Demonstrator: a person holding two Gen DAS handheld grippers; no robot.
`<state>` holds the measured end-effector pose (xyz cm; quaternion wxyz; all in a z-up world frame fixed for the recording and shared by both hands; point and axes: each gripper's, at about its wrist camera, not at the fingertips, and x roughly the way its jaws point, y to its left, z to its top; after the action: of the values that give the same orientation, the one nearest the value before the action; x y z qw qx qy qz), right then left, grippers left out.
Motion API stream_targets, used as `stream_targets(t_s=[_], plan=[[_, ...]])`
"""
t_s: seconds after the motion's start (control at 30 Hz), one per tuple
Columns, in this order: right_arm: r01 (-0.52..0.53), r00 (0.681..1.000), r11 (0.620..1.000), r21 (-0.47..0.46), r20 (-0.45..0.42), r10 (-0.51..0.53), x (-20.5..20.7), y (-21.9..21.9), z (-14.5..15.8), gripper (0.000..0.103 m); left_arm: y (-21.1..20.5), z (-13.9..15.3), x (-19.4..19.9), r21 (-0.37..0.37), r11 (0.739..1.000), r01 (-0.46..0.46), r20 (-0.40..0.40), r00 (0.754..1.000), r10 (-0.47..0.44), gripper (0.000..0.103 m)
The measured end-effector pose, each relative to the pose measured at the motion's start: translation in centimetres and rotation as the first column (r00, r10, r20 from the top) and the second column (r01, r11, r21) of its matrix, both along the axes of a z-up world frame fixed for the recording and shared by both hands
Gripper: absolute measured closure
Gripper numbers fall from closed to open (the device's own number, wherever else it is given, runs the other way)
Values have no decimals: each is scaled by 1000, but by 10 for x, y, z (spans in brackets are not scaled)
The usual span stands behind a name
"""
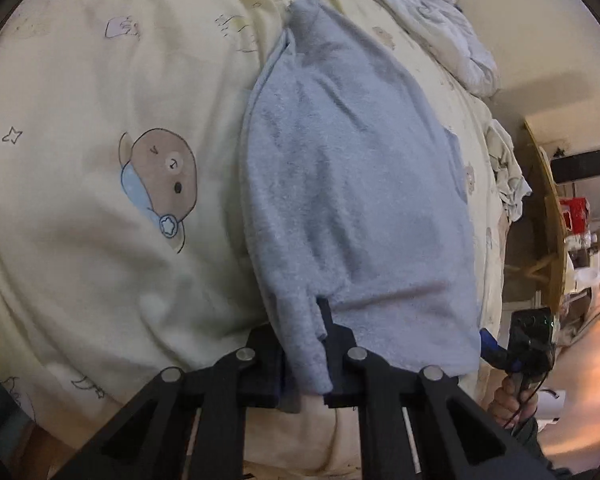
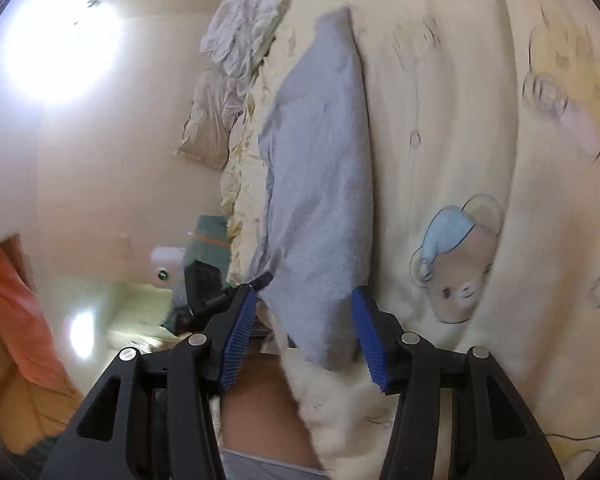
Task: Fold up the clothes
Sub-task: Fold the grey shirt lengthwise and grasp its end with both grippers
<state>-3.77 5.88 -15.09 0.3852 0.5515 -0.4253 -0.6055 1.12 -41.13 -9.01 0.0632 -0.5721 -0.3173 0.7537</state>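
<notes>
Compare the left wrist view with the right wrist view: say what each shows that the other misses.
Only the left wrist view shows the left gripper shut on the grey-blue cloth's near edge, and shelves with a red box. Only the right wrist view shows the right gripper with open jaws astride the cloth's corner, and an orange fabric. Both show the cloth on the bear-print bedding.
</notes>
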Motion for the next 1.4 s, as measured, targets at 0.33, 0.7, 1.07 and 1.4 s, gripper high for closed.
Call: stream_targets(t_s=[0.33,0.7,1.07,1.4], plan=[[5,995,991,136,98,-18,9,-33,-10,46,7,27,0,-27,999,31,-37,999,-32,90],[-27,999,980,197,49,17,9,-67,-6,82,-2,-1,-2,-7,1000,24,12,1000,-24,92],[139,965,990,-14,-220,-139,-17,-40,121,88,3,128,-8,136,990,-25,-307,950,66,94],[236,910,969,-67,-334,-244,-36,3,252,89,48,239,-39,160,987,27,-489,870,55,94]])
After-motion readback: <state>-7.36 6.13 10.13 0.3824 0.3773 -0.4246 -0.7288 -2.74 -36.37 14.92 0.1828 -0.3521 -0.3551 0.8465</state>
